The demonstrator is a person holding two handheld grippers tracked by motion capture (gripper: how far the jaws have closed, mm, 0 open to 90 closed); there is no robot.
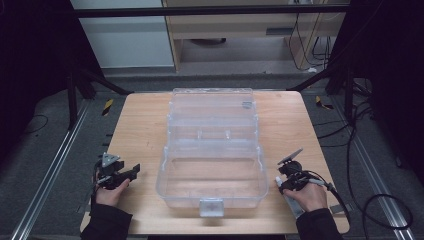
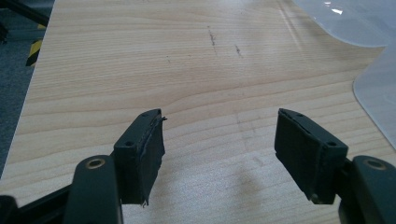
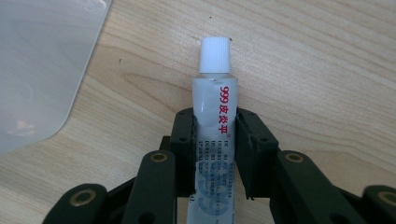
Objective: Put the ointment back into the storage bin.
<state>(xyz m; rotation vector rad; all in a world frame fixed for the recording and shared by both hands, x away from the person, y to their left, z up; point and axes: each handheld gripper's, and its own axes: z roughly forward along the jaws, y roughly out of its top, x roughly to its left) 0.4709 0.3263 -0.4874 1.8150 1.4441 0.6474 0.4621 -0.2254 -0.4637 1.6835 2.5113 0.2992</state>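
Note:
A small white tube [image 3: 215, 88] with a white screw cap and red print lies on the wooden table [image 1: 145, 125]. My right gripper [image 3: 215, 128] is shut on the tube's middle, with the cap pointing away past the fingertips. From above, that right gripper [image 1: 283, 186] sits at the table's front right, and the tube [image 1: 294, 206] runs back under the hand. My left gripper [image 1: 134, 171] rests at the front left, pointing toward the box. Its jaws stand open over bare wood, nothing between them [image 2: 219, 149].
A large clear plastic box [image 1: 165, 172] with its lid swung back stands open mid-table between the two hands. Its clear edge [image 2: 373, 88] shows to the right of my left gripper, and another clear edge [image 3: 42, 70] to the left of my right gripper. Table edges drop to a dark floor with cables.

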